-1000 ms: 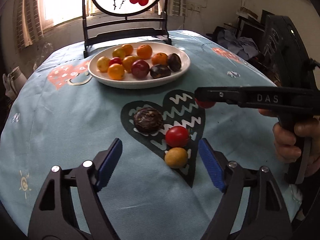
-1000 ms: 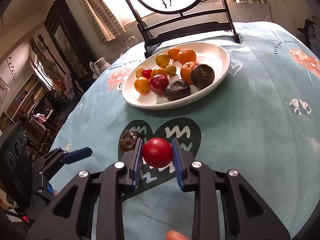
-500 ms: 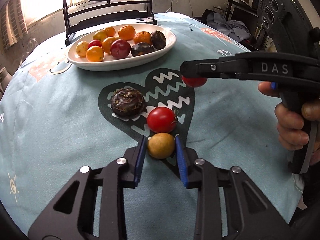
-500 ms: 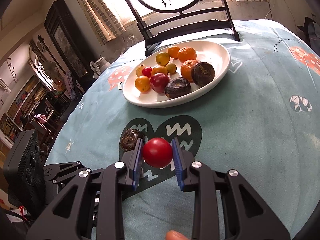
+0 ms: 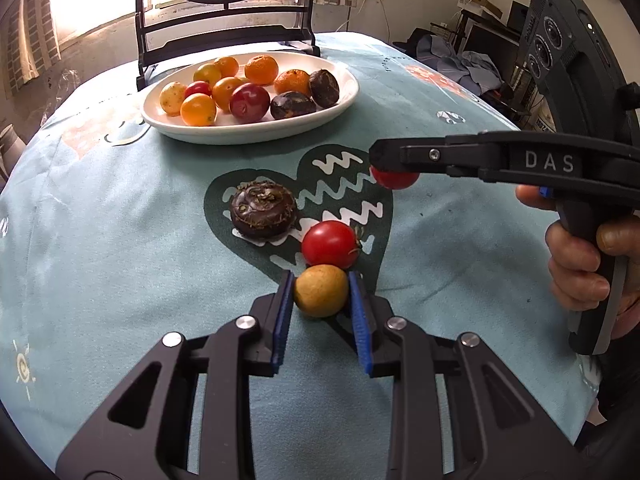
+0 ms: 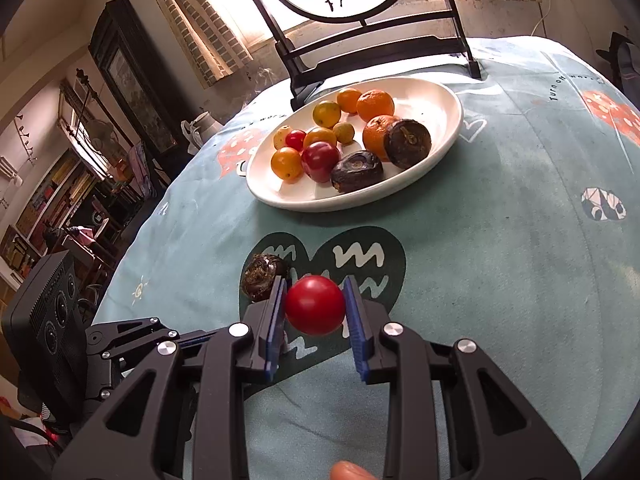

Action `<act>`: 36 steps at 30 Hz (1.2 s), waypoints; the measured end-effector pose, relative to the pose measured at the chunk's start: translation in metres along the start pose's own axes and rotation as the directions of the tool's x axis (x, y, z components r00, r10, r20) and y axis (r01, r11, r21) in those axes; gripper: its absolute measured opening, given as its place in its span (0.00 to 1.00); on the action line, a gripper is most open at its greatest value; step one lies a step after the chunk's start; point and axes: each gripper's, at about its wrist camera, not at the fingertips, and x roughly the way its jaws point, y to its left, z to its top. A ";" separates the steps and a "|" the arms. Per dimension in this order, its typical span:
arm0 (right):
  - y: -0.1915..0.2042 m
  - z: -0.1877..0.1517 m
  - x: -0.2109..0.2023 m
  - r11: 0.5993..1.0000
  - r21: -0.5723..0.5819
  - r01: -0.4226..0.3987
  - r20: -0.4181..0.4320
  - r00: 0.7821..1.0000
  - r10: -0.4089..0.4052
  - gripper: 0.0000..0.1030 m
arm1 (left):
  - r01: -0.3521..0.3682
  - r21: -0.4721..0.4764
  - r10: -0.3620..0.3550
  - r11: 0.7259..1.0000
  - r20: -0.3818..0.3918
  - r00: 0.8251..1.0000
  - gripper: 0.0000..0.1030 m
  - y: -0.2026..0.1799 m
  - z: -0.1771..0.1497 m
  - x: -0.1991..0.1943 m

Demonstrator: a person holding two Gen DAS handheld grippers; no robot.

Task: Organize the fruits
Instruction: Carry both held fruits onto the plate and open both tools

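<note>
Between the left gripper (image 5: 320, 294) jaws, pinched tight: yellow fruit (image 5: 321, 290) on the counter (image 5: 100, 240). Plate (image 5: 344, 96) off at 12 o'clock. Right gripper (image 6: 315, 306) jaws clamped on red tomato (image 6: 315, 305).

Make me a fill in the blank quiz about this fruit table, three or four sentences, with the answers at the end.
1. The left gripper is shut on a small ____ fruit.
2. The right gripper holds a red tomato ____ the tablecloth.
3. Most of the fruit lies on a white ____ in front of the dark stand.
4. On the cloth's dark heart, a second red tomato lies between the held fruit and a dark brown ____.

Missing words: yellow; above; plate; water chestnut
</note>
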 end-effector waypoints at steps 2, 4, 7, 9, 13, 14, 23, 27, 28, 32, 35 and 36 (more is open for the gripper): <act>0.002 -0.001 -0.001 1.000 -0.010 -0.003 0.004 1.000 0.003 0.29 | 0.006 -0.011 -0.006 1.000 0.010 1.000 0.27 0.002 0.000 -0.003; 0.005 -0.003 -0.002 1.000 -0.023 -0.012 0.006 1.000 0.012 0.29 | 0.009 -0.020 -0.009 1.000 0.024 1.000 0.27 0.004 0.001 -0.007; 0.009 -0.005 -0.003 0.999 -0.044 -0.018 0.009 1.000 0.018 0.29 | 0.027 -0.034 -0.025 0.999 0.048 0.999 0.27 0.005 0.002 -0.012; 0.011 -0.006 -0.004 0.998 -0.054 -0.027 0.013 1.000 0.027 0.29 | 0.029 -0.045 -0.026 0.999 0.067 0.997 0.27 0.006 0.004 -0.016; 0.014 -0.008 -0.008 0.997 -0.070 -0.022 0.033 0.999 0.024 0.29 | 0.060 -0.092 -0.051 0.994 0.097 0.994 0.27 0.015 0.012 -0.024; 0.014 -0.006 -0.009 0.997 -0.069 -0.027 0.036 0.999 0.029 0.29 | 0.058 -0.096 -0.048 0.994 0.102 0.994 0.27 0.017 0.017 -0.027; 0.009 0.049 -0.012 0.996 -0.085 -0.004 0.132 0.991 0.016 0.29 | -0.056 -0.110 0.074 0.992 0.164 0.984 0.27 0.045 0.102 -0.030; 0.004 0.081 0.006 0.994 -0.089 0.056 0.163 0.986 -0.041 0.29 | -0.131 -0.143 0.152 0.981 0.150 0.977 0.27 0.062 0.143 -0.006; 0.003 0.088 0.012 0.994 -0.091 0.064 0.165 0.985 -0.048 0.29 | -0.143 -0.148 0.164 0.979 0.142 0.976 0.27 0.066 0.152 0.002; -0.008 0.110 0.036 0.991 -0.080 0.108 0.156 0.983 -0.094 0.29 | -0.185 -0.167 0.205 0.969 0.111 0.973 0.27 0.081 0.175 0.034; -0.017 0.120 0.054 0.991 -0.077 0.113 0.142 0.985 -0.101 0.29 | -0.227 -0.159 0.242 0.961 0.082 0.967 0.27 0.090 0.184 0.055; -0.020 0.122 0.059 0.991 -0.074 0.107 0.133 0.986 -0.097 0.29 | -0.232 -0.164 0.246 0.959 0.074 0.966 0.27 0.094 0.185 0.060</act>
